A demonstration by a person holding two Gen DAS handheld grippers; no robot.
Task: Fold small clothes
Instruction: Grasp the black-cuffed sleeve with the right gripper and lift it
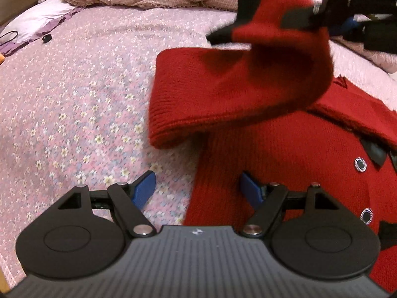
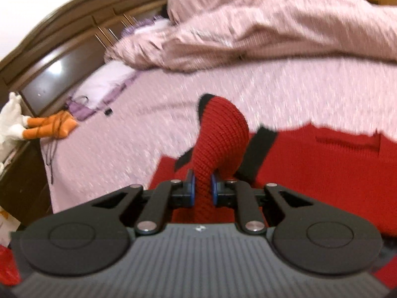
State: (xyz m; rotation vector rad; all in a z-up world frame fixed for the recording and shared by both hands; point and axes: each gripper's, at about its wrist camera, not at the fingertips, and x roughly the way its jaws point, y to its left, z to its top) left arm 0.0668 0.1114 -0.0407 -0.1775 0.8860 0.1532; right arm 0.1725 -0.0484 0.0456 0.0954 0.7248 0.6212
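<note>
A small red knitted cardigan [image 1: 285,149] with black trim and silver buttons lies on the flowered pink bedsheet [image 1: 74,99]. My left gripper [image 1: 197,188] is open and empty, low over the cardigan's left edge. My right gripper [image 2: 203,188] is shut on the red sleeve [image 2: 218,134] with a black cuff and holds it lifted above the cardigan body [image 2: 322,168]. In the left wrist view the lifted sleeve [image 1: 273,24] hangs from the right gripper [image 1: 320,12] at the upper right, over the folded part.
A rumpled pink quilt [image 2: 273,24] lies at the far side of the bed. A lilac pillow [image 1: 37,19] and a small black object [image 1: 46,38] lie at the head end. A wooden headboard [image 2: 62,49] and a white-and-orange plush toy [image 2: 37,126] are at the left.
</note>
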